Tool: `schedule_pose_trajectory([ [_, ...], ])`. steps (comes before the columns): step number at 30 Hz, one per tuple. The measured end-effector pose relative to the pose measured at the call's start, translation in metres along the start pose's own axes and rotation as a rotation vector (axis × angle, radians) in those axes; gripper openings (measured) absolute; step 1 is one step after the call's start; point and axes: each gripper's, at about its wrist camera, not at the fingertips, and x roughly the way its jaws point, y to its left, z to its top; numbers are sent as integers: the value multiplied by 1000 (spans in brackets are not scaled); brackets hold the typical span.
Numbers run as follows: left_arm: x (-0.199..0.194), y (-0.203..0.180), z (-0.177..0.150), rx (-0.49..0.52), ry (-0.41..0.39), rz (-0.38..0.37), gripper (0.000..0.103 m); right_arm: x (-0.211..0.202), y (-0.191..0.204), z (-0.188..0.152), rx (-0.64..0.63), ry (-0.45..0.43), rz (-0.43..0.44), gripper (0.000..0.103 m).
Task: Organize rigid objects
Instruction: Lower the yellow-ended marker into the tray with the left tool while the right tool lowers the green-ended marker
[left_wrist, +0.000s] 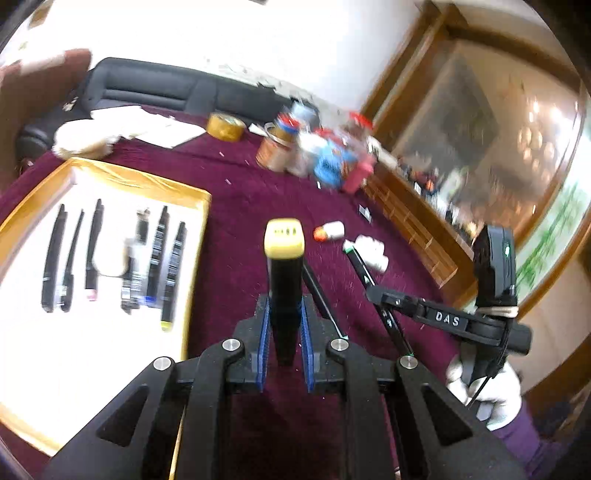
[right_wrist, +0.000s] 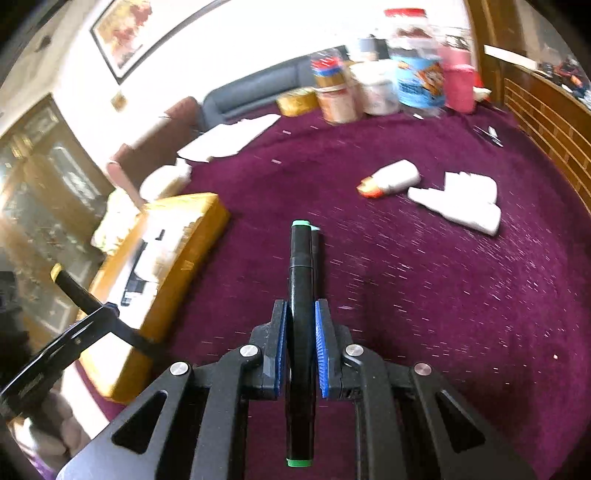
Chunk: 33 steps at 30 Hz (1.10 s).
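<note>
My left gripper (left_wrist: 284, 325) is shut on a black marker with a yellow cap (left_wrist: 283, 258), held above the purple cloth just right of the gold-rimmed white tray (left_wrist: 192, 258). Several black pens and markers (left_wrist: 110, 258) lie in a row in that tray. My right gripper (right_wrist: 301, 339) is shut on a black marker with green ends (right_wrist: 301, 295), also above the cloth. The right gripper shows in the left wrist view (left_wrist: 373, 291) to the right. The left gripper shows in the right wrist view (right_wrist: 107, 314) over the tray (right_wrist: 199, 236).
A small white bottle with an orange cap (right_wrist: 391, 181) and white pieces (right_wrist: 461, 203) lie on the purple cloth (right_wrist: 424, 295). Jars and containers (right_wrist: 388, 85) stand at the far edge, with a tape roll (left_wrist: 225, 127) and papers (left_wrist: 147, 127). A wooden ledge (left_wrist: 413, 225) lies to the right.
</note>
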Motion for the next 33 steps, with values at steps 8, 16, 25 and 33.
schedule_pose_trajectory([
  [8, -79, 55, 11, -97, -130, 14, 12, 3, 69, 14, -76, 15, 182, 13],
  [16, -95, 125, 17, -178, -50, 133, 12, 53, 148, 12, -138, 165, 350, 13],
  [25, -42, 160, 26, -160, 74, 319, 16, 134, 200, -17, -126, 344, 341, 13],
  [33, -33, 143, 18, -62, 16, 523, 54, 158, 222, -26, -157, 342, 225, 16],
])
